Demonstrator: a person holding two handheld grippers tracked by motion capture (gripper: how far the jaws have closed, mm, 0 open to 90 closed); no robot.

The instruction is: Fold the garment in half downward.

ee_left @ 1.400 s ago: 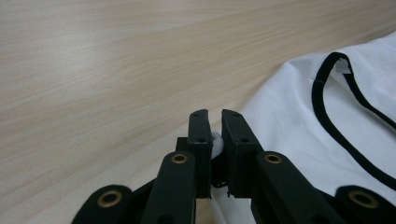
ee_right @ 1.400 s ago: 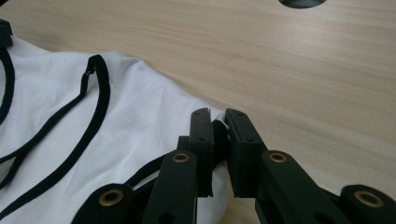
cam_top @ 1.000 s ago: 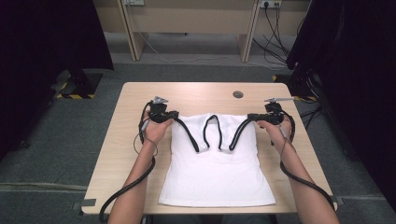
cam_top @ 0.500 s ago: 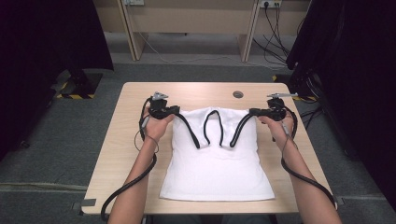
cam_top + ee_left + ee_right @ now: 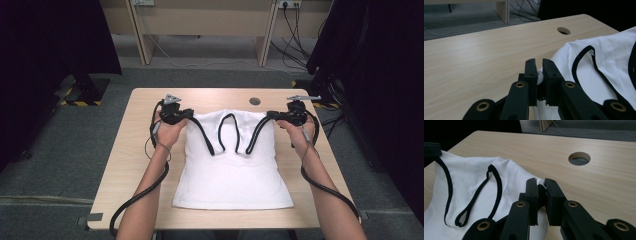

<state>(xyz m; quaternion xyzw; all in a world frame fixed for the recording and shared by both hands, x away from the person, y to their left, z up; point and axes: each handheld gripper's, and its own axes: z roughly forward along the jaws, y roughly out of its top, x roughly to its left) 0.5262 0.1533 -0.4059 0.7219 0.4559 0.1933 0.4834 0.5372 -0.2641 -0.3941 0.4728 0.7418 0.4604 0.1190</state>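
Note:
A white tank top (image 5: 232,170) with black trim lies on the wooden table (image 5: 135,150), hem toward the person. Its upper edge is raised off the wood and stretched between the two grippers. My left gripper (image 5: 186,116) is shut on the top left corner; in the left gripper view a bit of white cloth (image 5: 539,75) sits pinched between the jaws of the left gripper (image 5: 537,62). My right gripper (image 5: 272,116) is shut on the top right corner, and in the right gripper view the right gripper (image 5: 540,181) clamps the white fabric (image 5: 474,172). Black straps (image 5: 227,132) hang slack between them.
A round cable hole (image 5: 255,101) lies in the table just beyond the garment, between the hands. Bare wood runs along both sides of the top. Desk legs and cables (image 5: 290,15) stand on the floor behind the table, and dark curtains (image 5: 45,60) hang at both sides.
Both hands have risen slightly and moved toward the far edge, lifting the upper part of the tank top higher. The jaws stayed shut on the corners.

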